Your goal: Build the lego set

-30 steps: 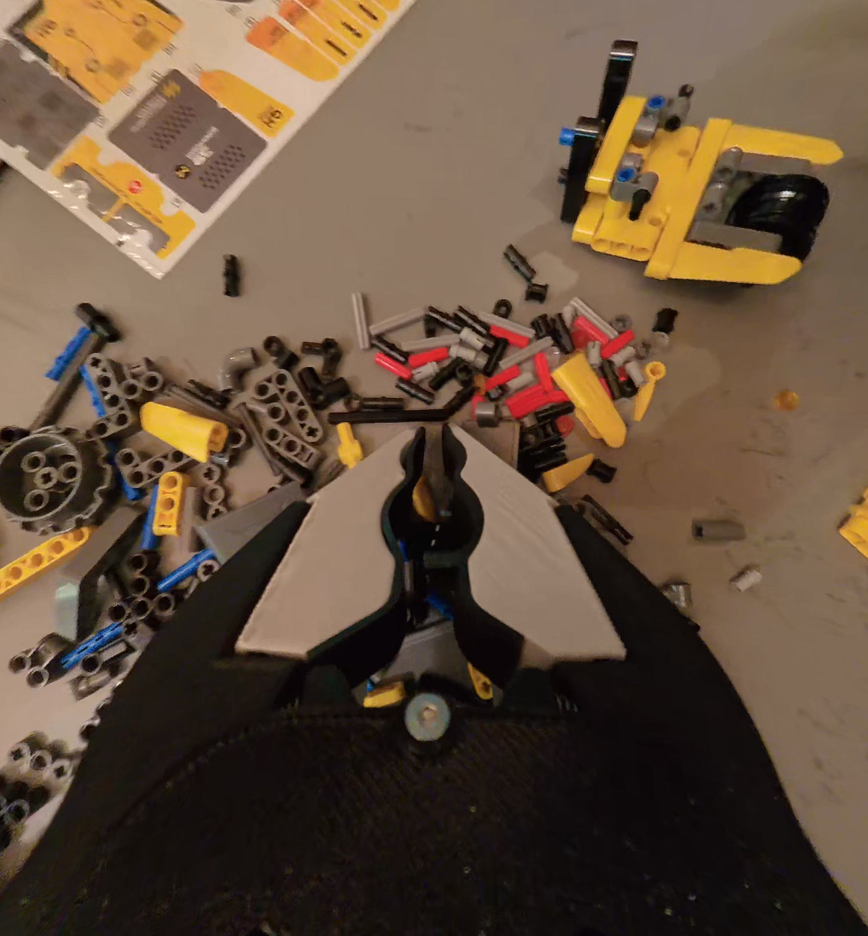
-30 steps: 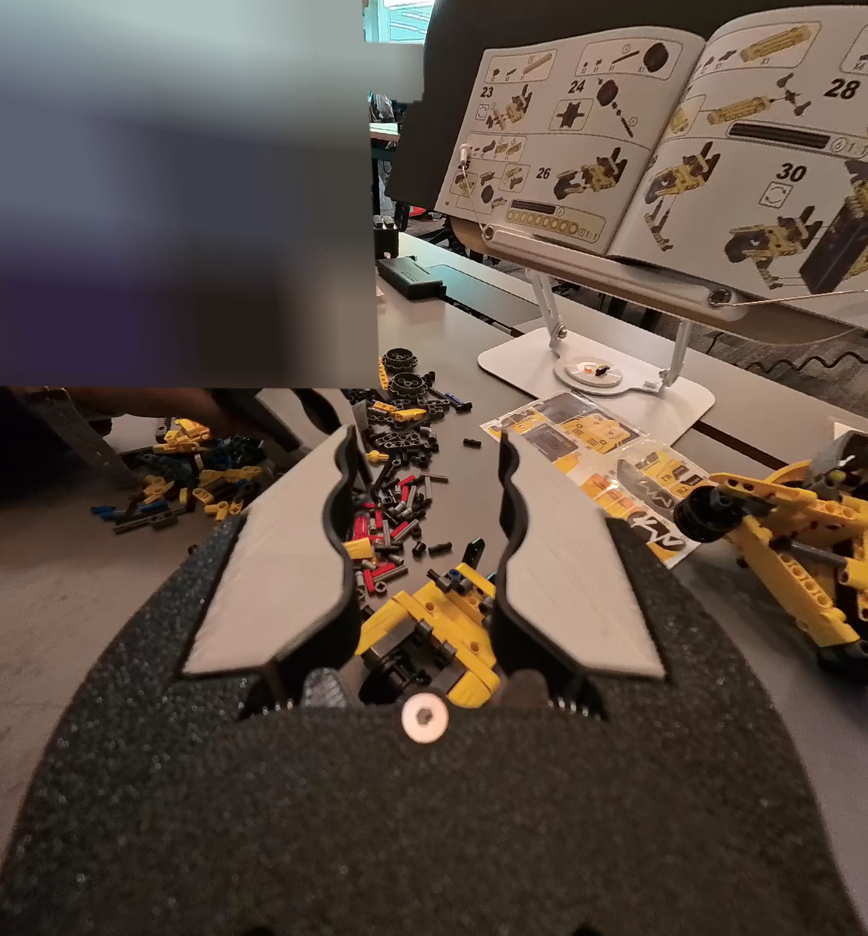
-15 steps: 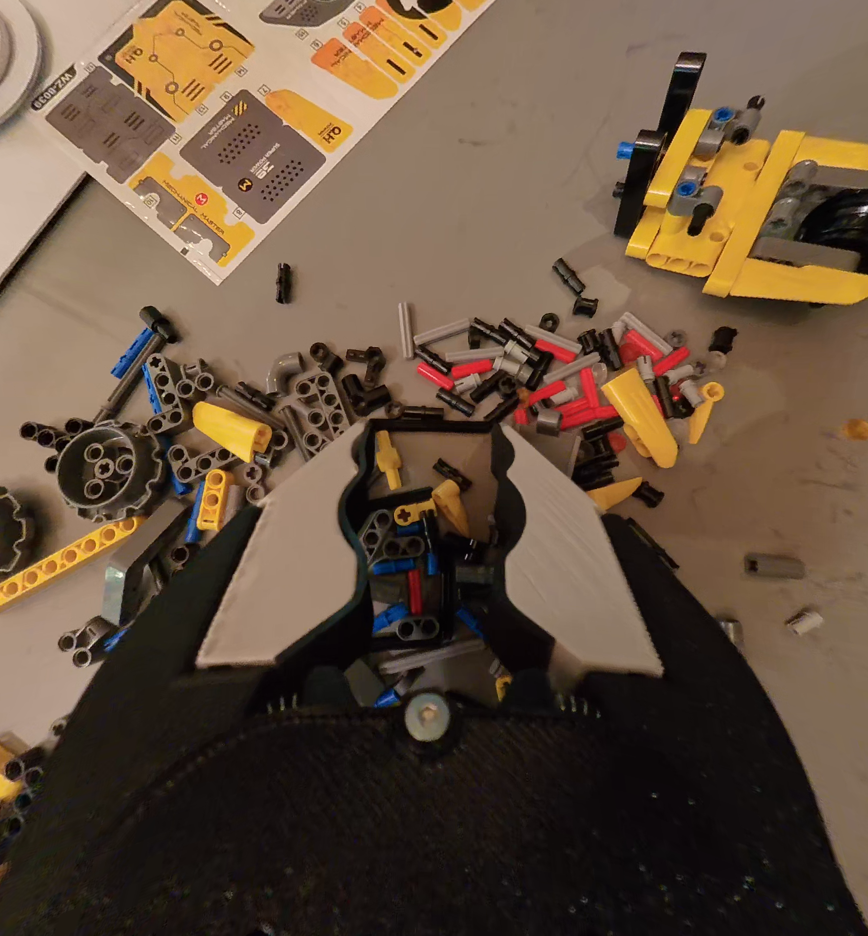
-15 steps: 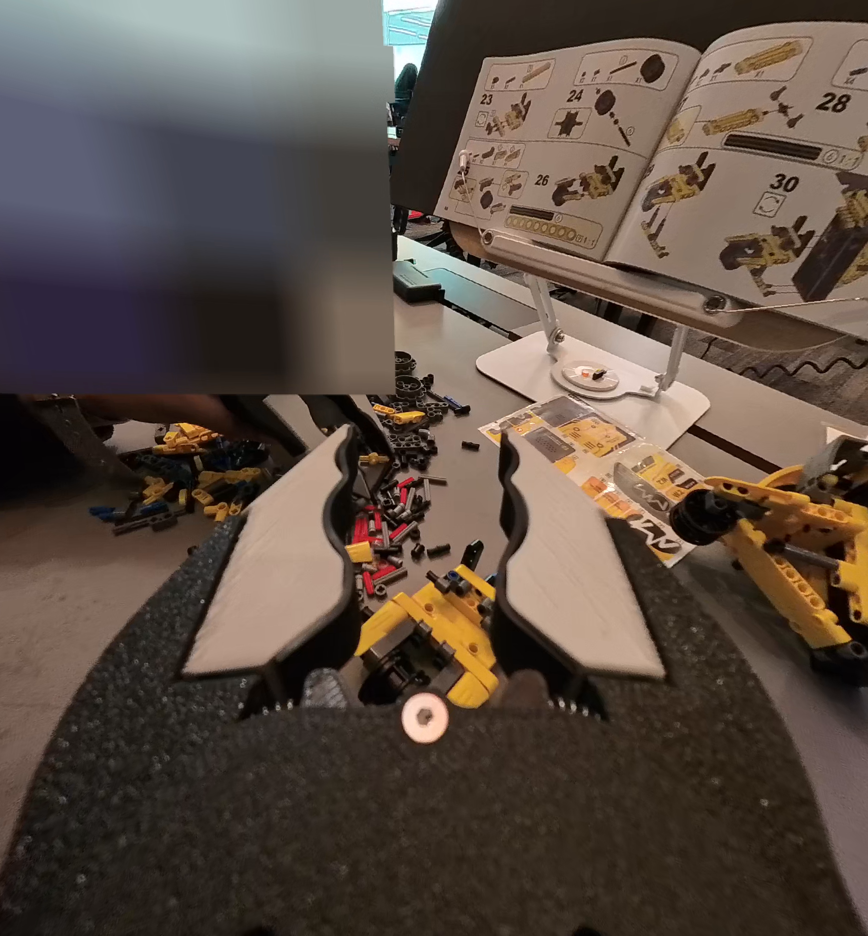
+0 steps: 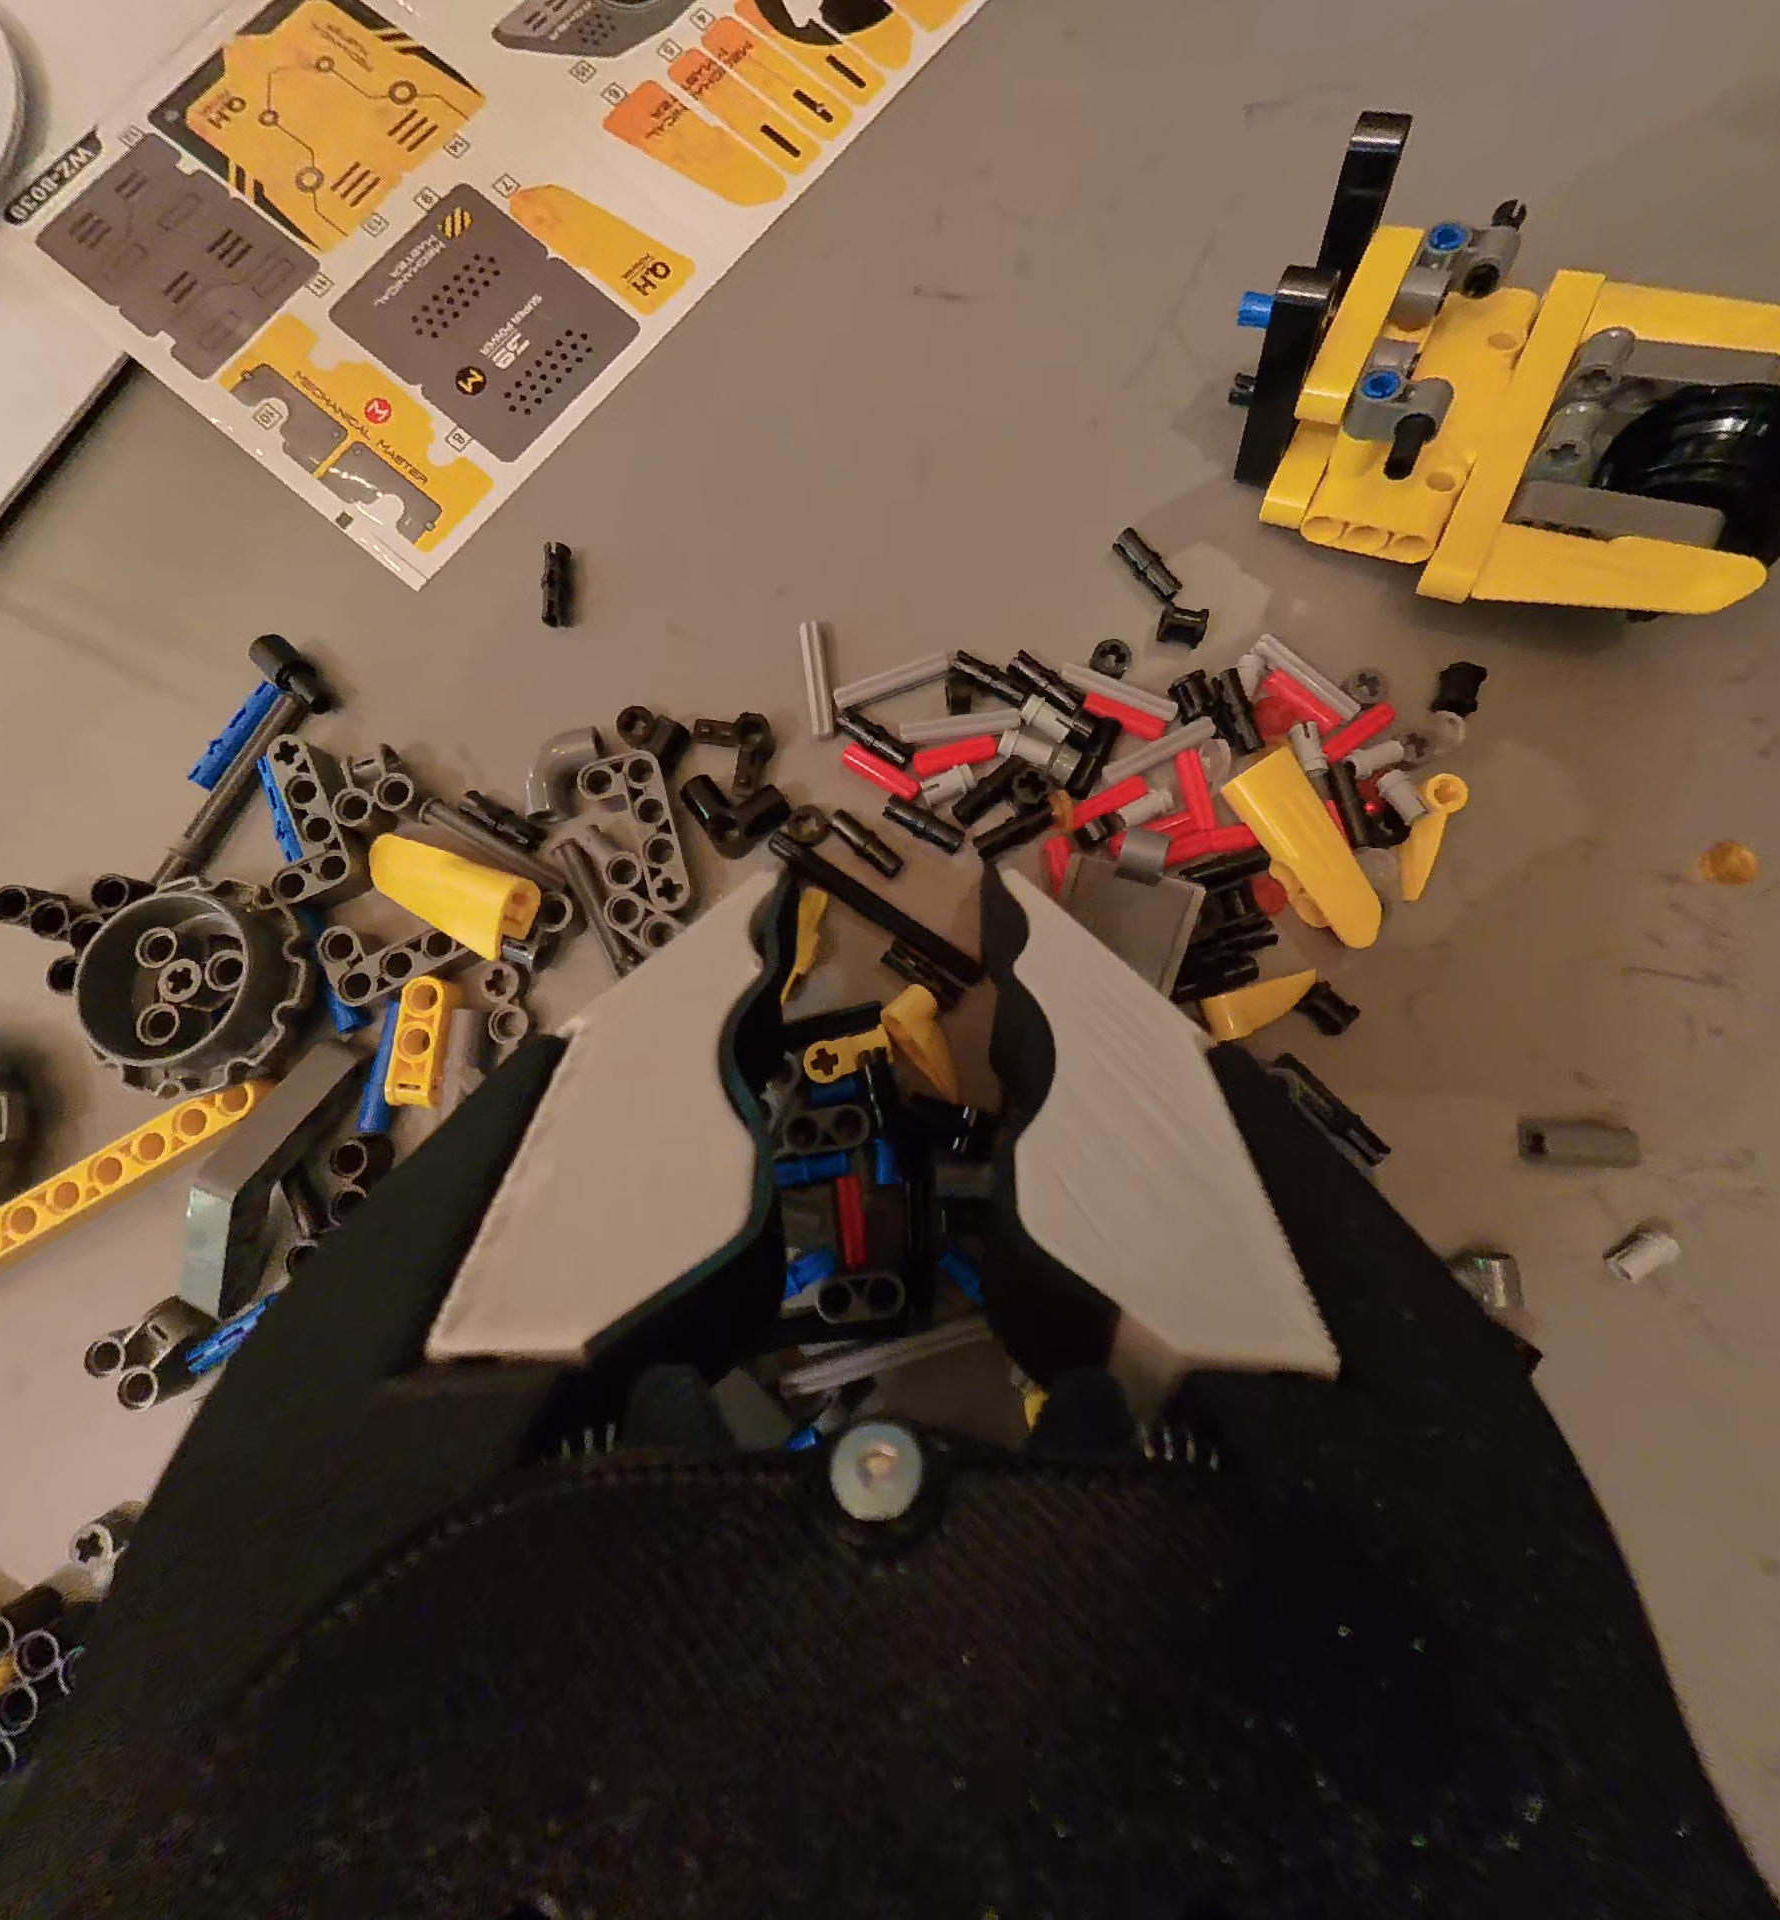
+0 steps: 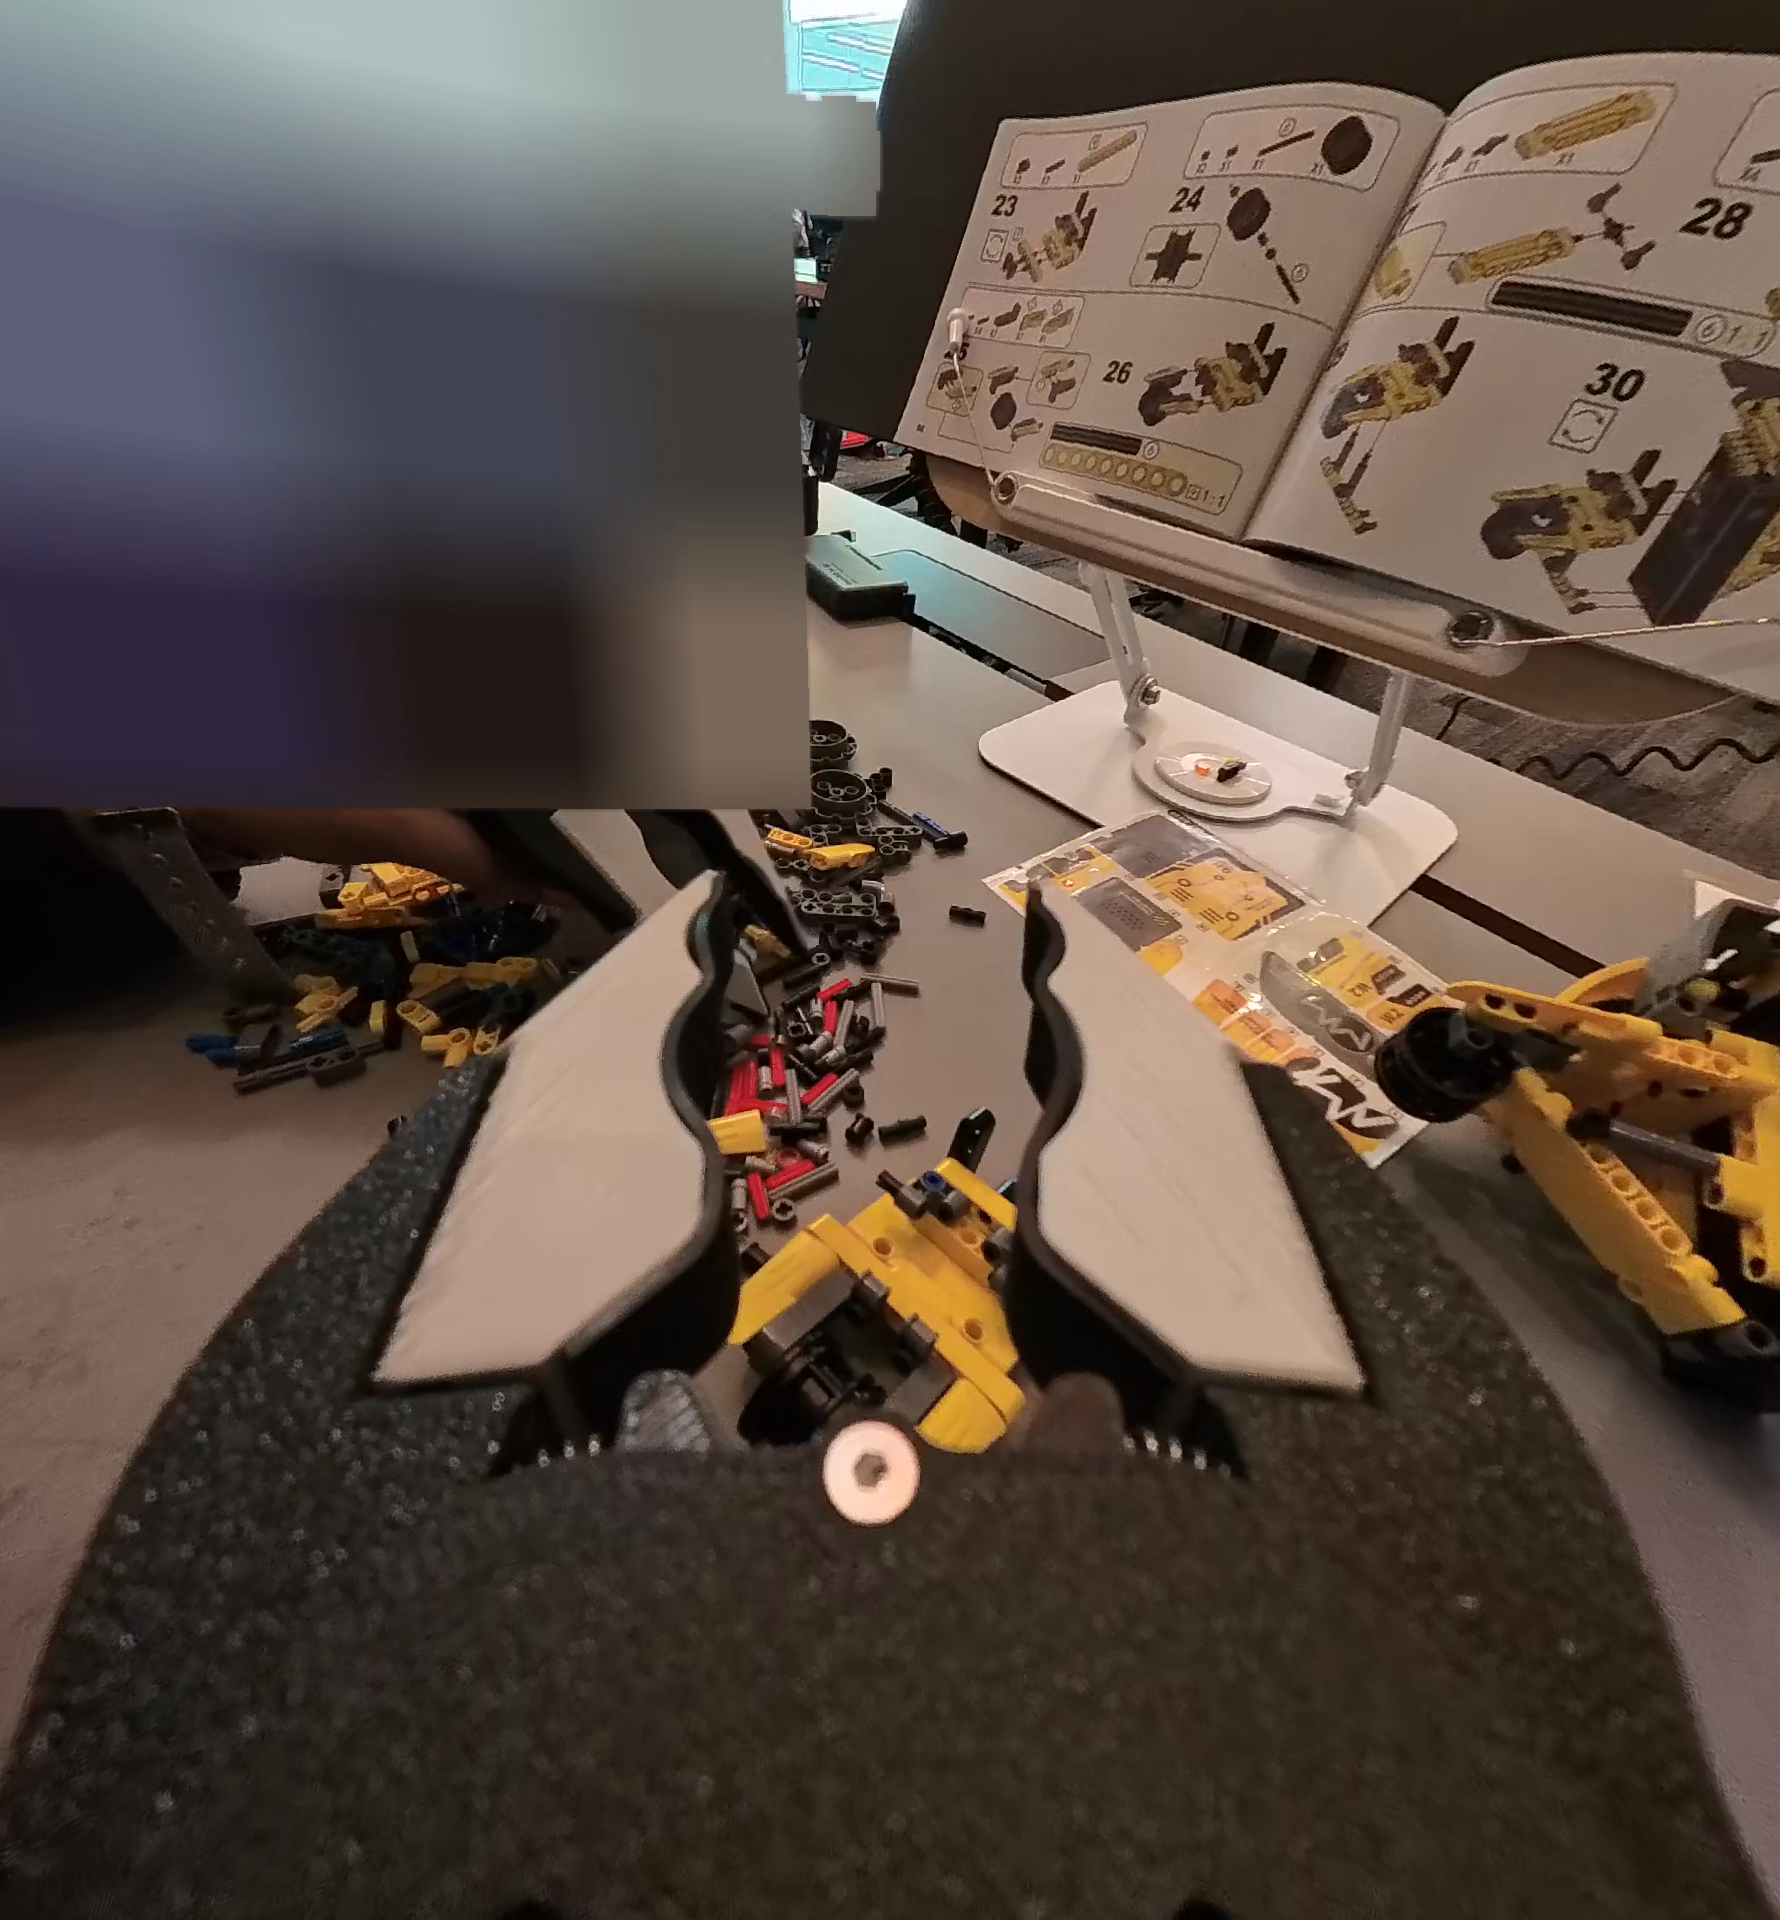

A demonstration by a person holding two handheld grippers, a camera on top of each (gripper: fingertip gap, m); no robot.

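Note:
My left gripper (image 5: pixel 881 894) is open and low over a pile of small black, red, grey and yellow building parts (image 5: pixel 1125 790) on the grey table. A long black axle (image 5: pixel 891 920) lies slantwise between its fingertips, with a yellow connector (image 5: pixel 844 1055) and dark pins further in. My right gripper (image 6: pixel 870 904) is open and empty. It hovers over a small yellow subassembly with a black wheel (image 6: pixel 896 1288), which sits between its fingers without touching them. The same subassembly shows at the upper right of the left wrist view (image 5: pixel 1520 416).
A sticker sheet (image 5: pixel 429 260) lies at the far left. Grey gear wheels (image 5: pixel 179 977) and a long yellow beam (image 5: pixel 86 1174) lie to the left. A larger yellow model (image 6: pixel 1644 1122) stands on the right. An open instruction booklet (image 6: pixel 1385 312) rests on a white stand (image 6: pixel 1281 831). Spacing between my two grippers at the tips: around 15 centimeters.
My left gripper was shut one second ago, opened wide over the pile, and its jaws now stand a little narrower. My right gripper has barely moved.

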